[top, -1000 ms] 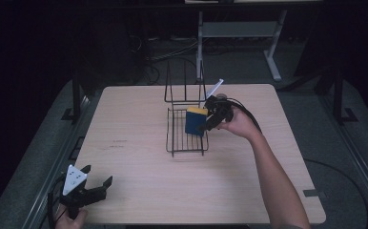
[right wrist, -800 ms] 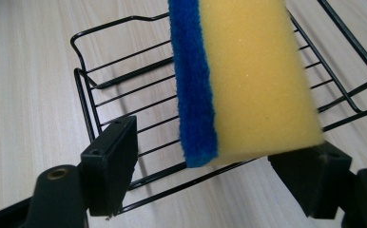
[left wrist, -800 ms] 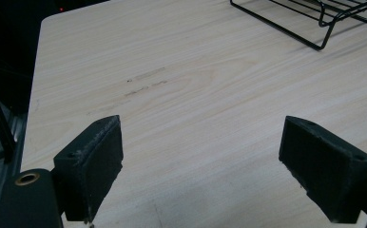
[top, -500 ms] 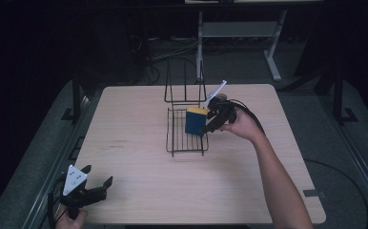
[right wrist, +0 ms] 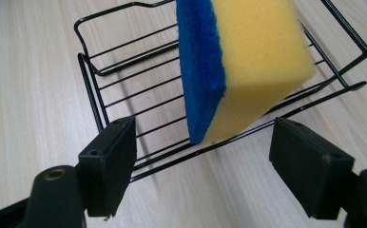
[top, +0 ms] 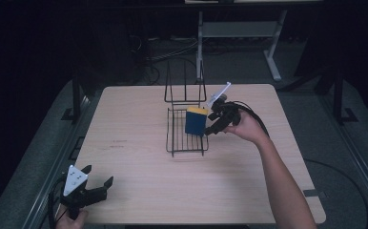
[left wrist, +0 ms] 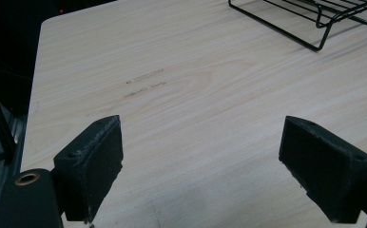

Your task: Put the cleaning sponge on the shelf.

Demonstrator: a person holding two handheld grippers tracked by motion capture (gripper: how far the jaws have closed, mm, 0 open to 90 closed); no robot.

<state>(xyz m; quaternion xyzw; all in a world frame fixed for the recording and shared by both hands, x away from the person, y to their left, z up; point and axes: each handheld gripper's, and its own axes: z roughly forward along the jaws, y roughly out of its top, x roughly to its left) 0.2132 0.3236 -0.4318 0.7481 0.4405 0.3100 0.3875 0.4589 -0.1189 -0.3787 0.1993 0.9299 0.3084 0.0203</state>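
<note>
The sponge (right wrist: 241, 66), yellow with a blue scrub face, stands on edge in the black wire rack (top: 187, 138) near the middle of the table (top: 125, 124), leaning against the rack's right-hand side. The right tongs (top: 214, 125) sit just beside the rack on that side, jaws spread wide; they have just been opening, and the sponge is beyond the pads, not pressed by them. It looks like the sponge has been let go into the rack. To finish well, I'd draw the right tongs straight away from the rack, keeping the pads off the wires and the sponge so it doesn't topple out. The left tongs (top: 92, 190) rest released, well away from the rack, at the table's near left corner.
</note>
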